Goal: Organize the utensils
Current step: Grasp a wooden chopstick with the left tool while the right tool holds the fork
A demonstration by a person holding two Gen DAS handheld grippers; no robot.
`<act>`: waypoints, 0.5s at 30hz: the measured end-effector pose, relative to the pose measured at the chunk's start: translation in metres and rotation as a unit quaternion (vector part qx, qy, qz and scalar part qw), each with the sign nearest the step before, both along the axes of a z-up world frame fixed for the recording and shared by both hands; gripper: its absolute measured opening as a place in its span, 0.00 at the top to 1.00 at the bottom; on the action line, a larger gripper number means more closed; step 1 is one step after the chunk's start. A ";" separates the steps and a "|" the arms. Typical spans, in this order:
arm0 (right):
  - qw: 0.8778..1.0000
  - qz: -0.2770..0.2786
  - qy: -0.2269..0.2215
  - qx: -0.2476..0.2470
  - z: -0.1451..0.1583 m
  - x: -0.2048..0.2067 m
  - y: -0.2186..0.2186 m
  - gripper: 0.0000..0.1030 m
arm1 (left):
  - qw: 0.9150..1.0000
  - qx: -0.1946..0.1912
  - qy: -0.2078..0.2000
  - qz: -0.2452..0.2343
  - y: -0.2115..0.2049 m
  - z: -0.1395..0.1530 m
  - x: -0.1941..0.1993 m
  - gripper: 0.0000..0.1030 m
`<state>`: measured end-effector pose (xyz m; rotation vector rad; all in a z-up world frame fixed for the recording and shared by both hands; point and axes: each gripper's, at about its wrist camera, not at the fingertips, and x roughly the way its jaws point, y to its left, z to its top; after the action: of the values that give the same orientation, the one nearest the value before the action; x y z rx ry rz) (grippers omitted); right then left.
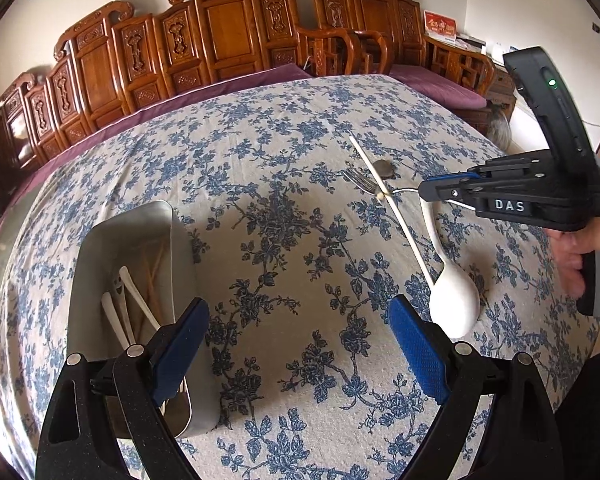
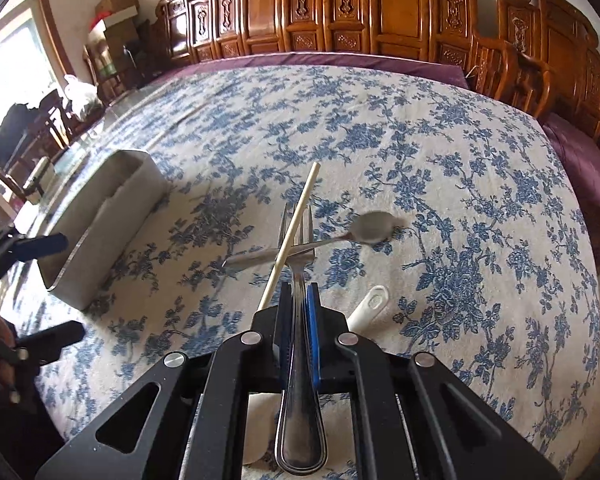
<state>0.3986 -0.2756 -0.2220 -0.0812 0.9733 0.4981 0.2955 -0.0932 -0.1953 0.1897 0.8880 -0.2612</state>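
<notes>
Left to right. Metal bin [image 1: 128, 264] sits at the left on the floral cloth [image 1: 284, 264]. It already holds a few white utensils and some wooden sticks. Our left gripper [image 1: 298, 340] hangs just beside the bin, jaws spread wide, nothing between them.

Mid-table is the pile: chopstick [image 2: 290, 236], fork [image 2: 298, 264] and metal spoon [image 2: 370, 228] all crossing each other. The chopstick lies over the fork tines. The metal spoon's handle runs across under them, as far as we can tell; the overlap is blurred in the right wrist view.

Our right gripper [image 2: 298, 304] has its jaws pressed together on the fork's neck, handle running back between the fingers toward the camera. White spoon [image 1: 454, 304] lies just beside the gripper, bowl toward us.

Handling, our read:
- Fork is stiff steel, smooth and likely slick on the pads. Grip at the neck is narrow, so it may pivot if we swing fast.
- Chopstick is light and will probably roll or flick off when the fork lifts. Lift slowly, tines slightly down.
- Metal spoon may drag along if it is caught on the tines.
- White spoon looks like plastic or ceramic, can't tell which. Take it mid-handle and set it down gently.

Fork goes to the bin, well apart to the left.
</notes>
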 end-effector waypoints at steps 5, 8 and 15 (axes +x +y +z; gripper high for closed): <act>1.000 0.021 0.003 0.021 0.004 -0.011 0.009 0.92 | 1.000 0.002 -0.005 0.006 0.001 0.002 0.001 0.15; 0.999 0.029 0.002 0.032 0.007 -0.016 0.016 0.91 | 1.000 0.001 -0.008 0.011 0.005 0.004 0.002 0.15; 0.999 0.027 -0.017 0.044 0.020 -0.023 0.025 0.91 | 1.000 -0.007 -0.006 0.018 0.010 0.005 0.004 0.15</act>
<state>0.3755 -0.2510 -0.2015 -0.0378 0.9162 0.5868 0.2994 -0.0830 -0.1898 0.1614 0.8768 -0.2326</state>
